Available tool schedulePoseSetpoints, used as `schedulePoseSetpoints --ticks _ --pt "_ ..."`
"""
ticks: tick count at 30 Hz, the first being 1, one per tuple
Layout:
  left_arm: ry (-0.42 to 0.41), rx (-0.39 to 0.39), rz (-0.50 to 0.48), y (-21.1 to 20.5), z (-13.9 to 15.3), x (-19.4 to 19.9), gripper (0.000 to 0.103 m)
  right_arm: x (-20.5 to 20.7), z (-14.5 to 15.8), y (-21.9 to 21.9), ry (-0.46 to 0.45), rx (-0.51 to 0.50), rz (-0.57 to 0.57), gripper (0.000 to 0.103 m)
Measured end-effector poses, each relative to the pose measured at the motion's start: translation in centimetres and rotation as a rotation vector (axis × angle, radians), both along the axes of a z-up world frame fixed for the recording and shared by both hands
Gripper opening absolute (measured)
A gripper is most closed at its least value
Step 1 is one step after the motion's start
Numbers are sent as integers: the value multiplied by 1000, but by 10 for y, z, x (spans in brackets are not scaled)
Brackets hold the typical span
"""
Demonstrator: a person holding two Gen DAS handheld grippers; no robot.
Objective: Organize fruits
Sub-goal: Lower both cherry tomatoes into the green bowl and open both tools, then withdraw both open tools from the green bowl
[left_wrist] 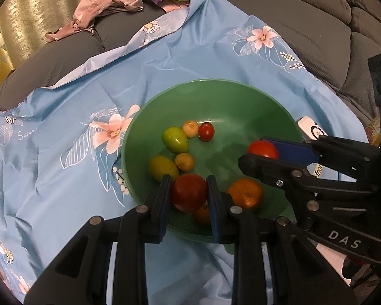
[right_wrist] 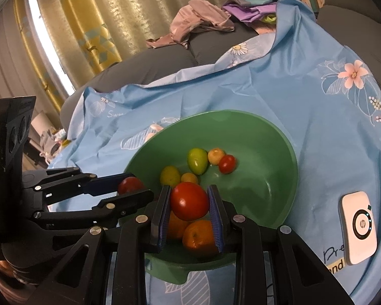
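A green bowl [left_wrist: 241, 96] sits on a blue flowered cloth. In it lie two green fruits [left_wrist: 174, 139], two small tan fruits [left_wrist: 190, 128], a small red tomato [left_wrist: 206, 131] and oranges [left_wrist: 245, 193]. My left gripper [left_wrist: 189, 195] is shut on a dark red tomato [left_wrist: 189, 195] over the bowl's near side. My right gripper [right_wrist: 189, 202] is shut on a bright red tomato [right_wrist: 189, 200] over the bowl; it also shows in the left wrist view [left_wrist: 263, 150]. The left gripper with its tomato shows in the right wrist view [right_wrist: 129, 185].
A white HP device [right_wrist: 359, 228] lies on the cloth to the right of the bowl [right_wrist: 279, 152]. Crumpled clothes [left_wrist: 109, 7] lie on the grey sofa behind. Curtains [right_wrist: 89, 25] hang at the far left.
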State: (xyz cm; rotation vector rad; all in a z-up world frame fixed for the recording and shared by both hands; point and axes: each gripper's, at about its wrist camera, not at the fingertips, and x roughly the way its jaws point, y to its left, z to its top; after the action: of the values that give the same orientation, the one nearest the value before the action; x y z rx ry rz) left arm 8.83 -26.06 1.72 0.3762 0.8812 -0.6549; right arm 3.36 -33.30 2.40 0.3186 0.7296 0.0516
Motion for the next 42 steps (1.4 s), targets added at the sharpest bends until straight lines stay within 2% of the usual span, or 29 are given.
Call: schedulePoseSetpoints --ticks 14,16,18,19,20,21,25,26,28,31,35,38,42 --pt "18 25 3 -3 -8 6 28 4 -3 0 18 -24 -15 31" --pt "20 39 19 -2 -9 8 37 5 -4 -1 31 -30 -27 31" --pt "8 55 53 1 -8 12 65 5 -4 -3 47 -50 -61 31" --pt "12 45 54 3 -6 12 71 4 -3 -5 49 -51 -72 32" --pt "17 41 67 5 -3 12 86 3 -1 -8 48 -43 -79 37" --pt "12 43 73 6 -1 11 92 2 1 -9 50 -42 -87 39" --pt "-11 50 84 9 12 6 95 -1 14 -8 58 -89 -106 43" --pt "-18 47 92 10 17 4 101 -2 18 -8 61 -94 -107 43" --pt "-24 41 106 13 26 1 102 -4 25 -7 67 -111 -113 44" --pt "-17 14 135 19 40 -2 102 -5 42 -7 87 -131 -124 52" --pt "-23 -12 142 23 57 -8 102 -10 61 -8 83 -91 -83 53" --pt "-74 -5 145 23 66 -15 102 -15 71 -3 72 -131 -79 53" --pt "-87 15 171 27 70 -16 102 -18 76 0 70 -138 -83 53"
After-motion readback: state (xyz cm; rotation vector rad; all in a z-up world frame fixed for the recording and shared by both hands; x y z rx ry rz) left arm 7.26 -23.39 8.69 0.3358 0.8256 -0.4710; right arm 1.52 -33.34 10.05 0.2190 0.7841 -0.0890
